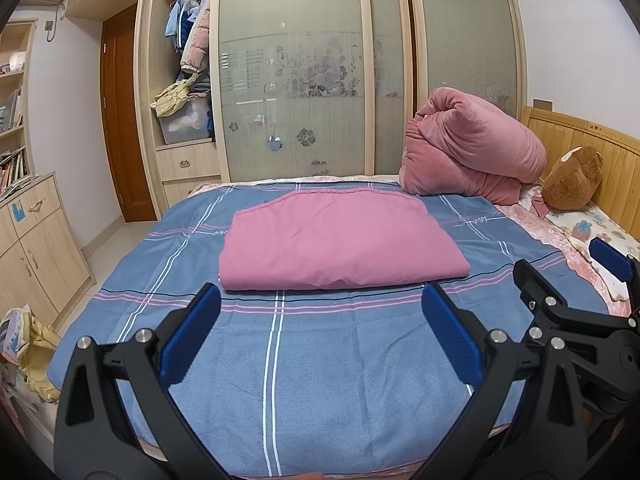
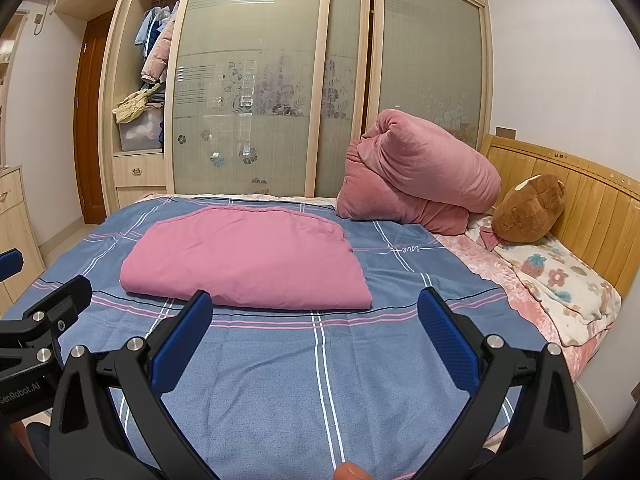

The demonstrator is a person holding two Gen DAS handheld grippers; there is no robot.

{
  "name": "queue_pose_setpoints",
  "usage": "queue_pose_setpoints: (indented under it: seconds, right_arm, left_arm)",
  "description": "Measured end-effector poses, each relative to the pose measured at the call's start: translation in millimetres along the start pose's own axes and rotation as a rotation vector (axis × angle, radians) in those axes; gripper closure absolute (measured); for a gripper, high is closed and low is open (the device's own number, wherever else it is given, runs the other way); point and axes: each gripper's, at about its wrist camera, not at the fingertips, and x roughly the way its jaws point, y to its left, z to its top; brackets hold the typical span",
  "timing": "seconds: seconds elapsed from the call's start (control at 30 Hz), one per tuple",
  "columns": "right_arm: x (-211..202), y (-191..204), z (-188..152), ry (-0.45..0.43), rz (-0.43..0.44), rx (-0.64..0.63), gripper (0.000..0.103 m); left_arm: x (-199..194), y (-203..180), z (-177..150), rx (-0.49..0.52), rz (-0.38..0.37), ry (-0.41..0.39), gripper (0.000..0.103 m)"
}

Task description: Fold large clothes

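Two grippers hang over the near end of a bed, both spread wide and holding nothing. From the left wrist, the left gripper (image 1: pixel 320 314) shows its blue pads (image 1: pixel 192 336) well apart above the blue plaid sheet (image 1: pixel 280 380), and the right gripper (image 1: pixel 568 276) juts in at the right edge, also parted. The pink cloth (image 1: pixel 340 240) lies folded into a flat, thick pad in the middle of the sheet, just beyond the left gripper's tips and touching neither tool. Far right of it a pink quilt (image 1: pixel 472 148) sits bundled against the wooden headboard (image 1: pixel 580 136), with a brown plush (image 1: pixel 572 180) beside it on a flowered pillow (image 1: pixel 600 232). A wardrobe (image 1: pixel 300 80) with frosted sliding doors fills the far wall; its left bay is open, with clothes hanging inside. From the right wrist, the right gripper (image 2: pixel 316 314) is likewise wide open over the sheet (image 2: pixel 280 380), the cloth (image 2: pixel 244 256) lying far left of centre ahead of it. The left gripper (image 2: pixel 44 276) shows at the left edge. The quilt (image 2: pixel 420 172), plush (image 2: pixel 528 208) and pillow (image 2: pixel 560 280) lie to the right, by the headboard (image 2: pixel 592 204).
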Motion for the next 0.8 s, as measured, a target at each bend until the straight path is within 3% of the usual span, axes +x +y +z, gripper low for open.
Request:
queue_pose_setpoints:
  seconds: [0.8]
  right_arm:
    - [0.6, 0.5, -0.2, 0.002, 0.0, -0.003, 0.001]
  left_arm:
    - [-0.4, 4.6, -5.5, -0.008, -0.007, 0.008, 0.002]
